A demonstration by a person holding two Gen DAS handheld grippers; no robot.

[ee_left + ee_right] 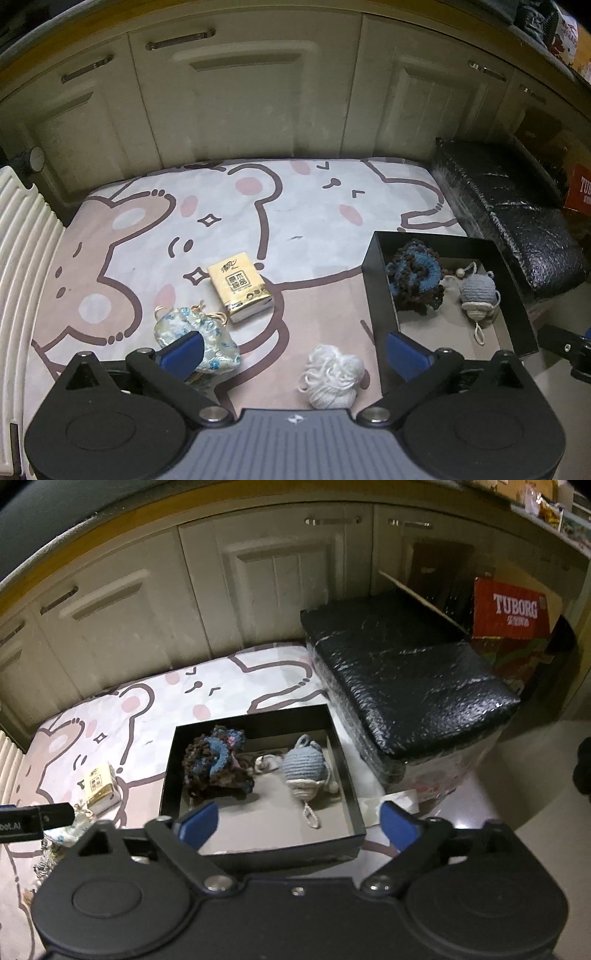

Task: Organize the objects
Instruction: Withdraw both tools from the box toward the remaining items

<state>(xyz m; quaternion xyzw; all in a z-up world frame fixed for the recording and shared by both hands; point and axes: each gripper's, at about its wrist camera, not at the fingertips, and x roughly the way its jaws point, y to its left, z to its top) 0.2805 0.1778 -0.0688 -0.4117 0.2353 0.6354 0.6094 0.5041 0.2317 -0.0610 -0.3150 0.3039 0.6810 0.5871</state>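
Note:
A black open box [380,295] sits at the right of a cartoon-print mat [295,206]. It holds a blue-brown crochet piece [415,277] and a grey-blue crochet whale [478,291]. On the mat lie a yellow tissue pack [240,286], a pale floral drawstring pouch [212,339] and a white yarn ball [332,376]. My left gripper [295,354] is open above the yarn ball, its left finger over the pouch. My right gripper [299,827] is open over the front of the box [351,775], which shows the crochet piece [218,768] and whale [304,770].
Cream cabinet doors [240,110] stand behind the mat. A black foil-wrapped block [402,675] stands right of the box, with a red Tuborg carton [513,609] behind it. A white ribbed panel [26,251] borders the mat's left. The tissue pack [99,784] shows in the right wrist view.

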